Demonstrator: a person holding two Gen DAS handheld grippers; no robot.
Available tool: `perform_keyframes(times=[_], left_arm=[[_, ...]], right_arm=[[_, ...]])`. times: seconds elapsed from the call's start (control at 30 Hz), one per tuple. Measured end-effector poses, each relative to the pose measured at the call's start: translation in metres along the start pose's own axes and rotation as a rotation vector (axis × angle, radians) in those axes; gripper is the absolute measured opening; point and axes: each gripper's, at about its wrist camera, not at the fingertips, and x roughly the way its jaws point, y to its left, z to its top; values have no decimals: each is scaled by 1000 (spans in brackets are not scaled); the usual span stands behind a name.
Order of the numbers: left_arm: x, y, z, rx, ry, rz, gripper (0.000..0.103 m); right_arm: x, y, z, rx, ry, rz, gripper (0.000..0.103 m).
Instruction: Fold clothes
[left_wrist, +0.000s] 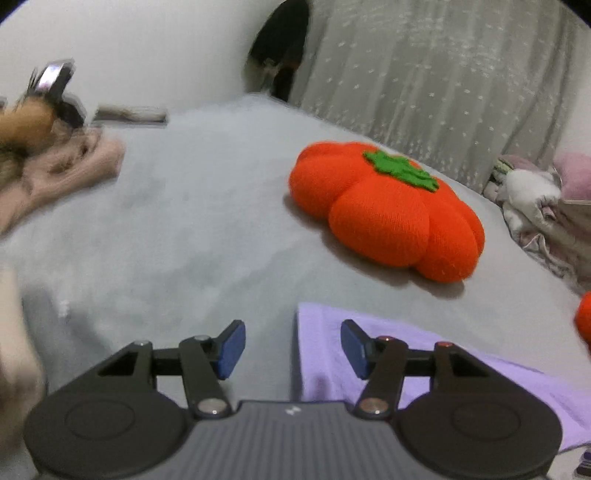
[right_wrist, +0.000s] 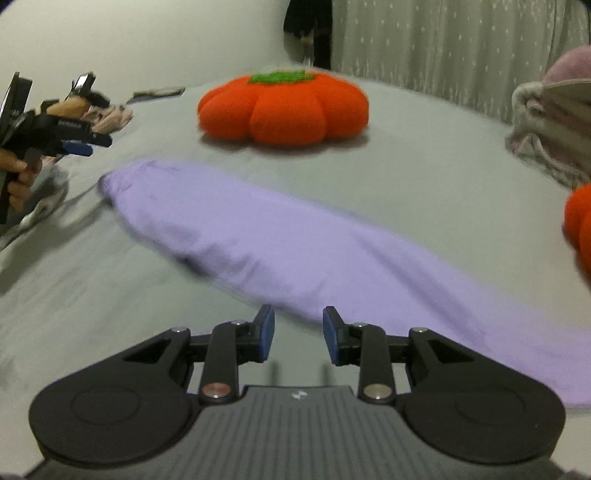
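Purple garment (right_wrist: 280, 254) folded into a long strip in front of the pumpkin cushion (right_wrist: 284, 107). Both grippers, left (left_wrist: 293, 349) and right (right_wrist: 298, 338), spread and empty beside it, probably freed for regripping.

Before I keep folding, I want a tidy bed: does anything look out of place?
The orange pumpkin cushion sits mid-bed just beyond the folded lilac garment, and crumpled clothes are heaped at the right edge. Nothing looks spilled or damaged.

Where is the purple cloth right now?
The purple cloth lies folded in a long strip on the grey bed, just ahead of the right gripper, with the orange pumpkin cushion behind it.
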Motion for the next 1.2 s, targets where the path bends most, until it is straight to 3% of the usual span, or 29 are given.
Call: perform_keyframes(times=[0.13,0.17,0.2,0.3,0.43,0.47,0.53,0.6,0.7,0.93,1.2], left_arm=[[-4,-7,-23,-57,47,-14,57],[-2,-12,-28,-55,55,-16,52],[0,-20,-34,-35,62,-34,43],[9,-40,-45,42,78,-100,38],[34,-45,-51,42,124,-99,38],[38,-44,-50,48,126,-96,38],[41,-45,-47,81,110,-92,38],[42,-44,-45,93,91,-96,37],[44,-45,-43,98,89,-110,37],[45,-41,-38,82,106,-135,38],[48,-45,-38,100,130,-159,45]], right_arm=[[-12,13,-14,92,9,44,34],[-11,17,-18,97,7,57,34],[-6,21,-20,84,8,58,34],[14,32,-22,51,24,48,34],[32,34,-20,53,-9,49,37],[36,34,-18,55,-19,40,41],[42,33,-16,39,-26,2,58],[46,27,-15,53,-37,-18,63],[53,18,-12,108,-57,-6,63],[59,27,6,53,-144,-32,63],[75,35,22,15,-149,7,63]])
